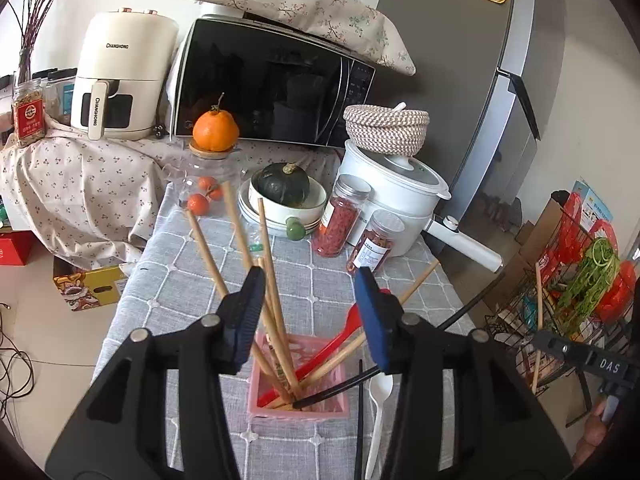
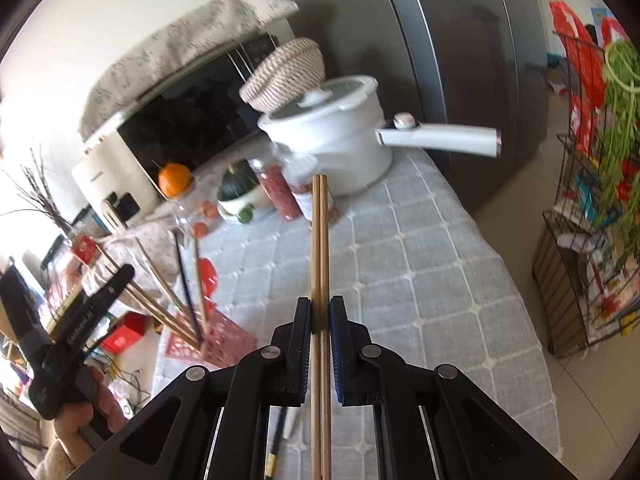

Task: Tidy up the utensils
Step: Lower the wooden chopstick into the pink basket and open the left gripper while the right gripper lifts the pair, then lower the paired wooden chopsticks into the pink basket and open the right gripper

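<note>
Item one: your left gripper (image 1: 312, 316) is standing open above the pink utensil holder (image 1: 298, 400), its jaws well apart and pressing on nothing. Several wooden chopsticks (image 1: 272, 280) are leaning out of the holder and passing up between the open fingers; whether any is touching a pad, you cannot tell.

Item two: the pink utensil holder is sitting on the near part of the grey checked tablecloth (image 1: 192, 256). It is also carrying a red utensil (image 1: 348, 328) and a black chopstick (image 1: 340, 390), both slanting to the right.

Item three: a white plastic spoon (image 1: 380, 404) and a second black stick (image 1: 360, 420) are lying flat on the cloth just right of the holder.

Item four: your right gripper (image 2: 320, 316) is clamping a pair of wooden chopsticks (image 2: 320, 240) side by side, tips pointing far along the table toward the white pot (image 2: 336, 136).

Item five, far end of the table: two spice jars (image 1: 338, 216), a bowl with a dark green squash (image 1: 284, 184), a glass jar topped with an orange (image 1: 216, 128), and a microwave (image 1: 272, 80) behind them.
</note>
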The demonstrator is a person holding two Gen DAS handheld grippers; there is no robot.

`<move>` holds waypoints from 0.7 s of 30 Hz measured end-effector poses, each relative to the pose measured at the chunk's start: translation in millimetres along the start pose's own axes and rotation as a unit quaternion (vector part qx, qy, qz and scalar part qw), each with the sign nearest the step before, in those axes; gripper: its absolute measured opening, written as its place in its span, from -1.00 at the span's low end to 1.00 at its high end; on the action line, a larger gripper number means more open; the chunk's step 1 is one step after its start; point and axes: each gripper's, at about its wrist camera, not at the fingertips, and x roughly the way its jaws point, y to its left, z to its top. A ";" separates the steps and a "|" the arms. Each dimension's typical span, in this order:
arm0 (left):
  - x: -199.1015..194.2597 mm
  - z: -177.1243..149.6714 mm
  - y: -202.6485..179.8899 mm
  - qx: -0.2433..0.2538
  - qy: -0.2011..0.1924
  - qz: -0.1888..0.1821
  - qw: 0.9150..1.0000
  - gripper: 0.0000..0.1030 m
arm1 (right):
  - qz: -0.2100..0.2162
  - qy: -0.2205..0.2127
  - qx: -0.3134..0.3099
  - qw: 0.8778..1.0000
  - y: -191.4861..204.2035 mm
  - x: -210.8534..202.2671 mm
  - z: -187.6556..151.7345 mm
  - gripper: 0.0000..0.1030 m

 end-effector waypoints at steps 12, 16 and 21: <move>-45.0 1.1 38.4 0.056 0.065 0.062 0.994 0.47 | 0.054 -0.128 -0.026 0.990 85.0 -21.7 4.9 -0.82; -40.1 -4.8 65.6 0.035 0.110 0.070 0.991 0.49 | 0.056 -0.178 -0.029 0.982 120.0 -7.3 6.8 -0.82; -34.5 -12.9 92.8 0.005 0.145 0.068 0.987 0.49 | 0.035 -0.220 -0.025 0.975 153.7 19.6 2.8 -0.82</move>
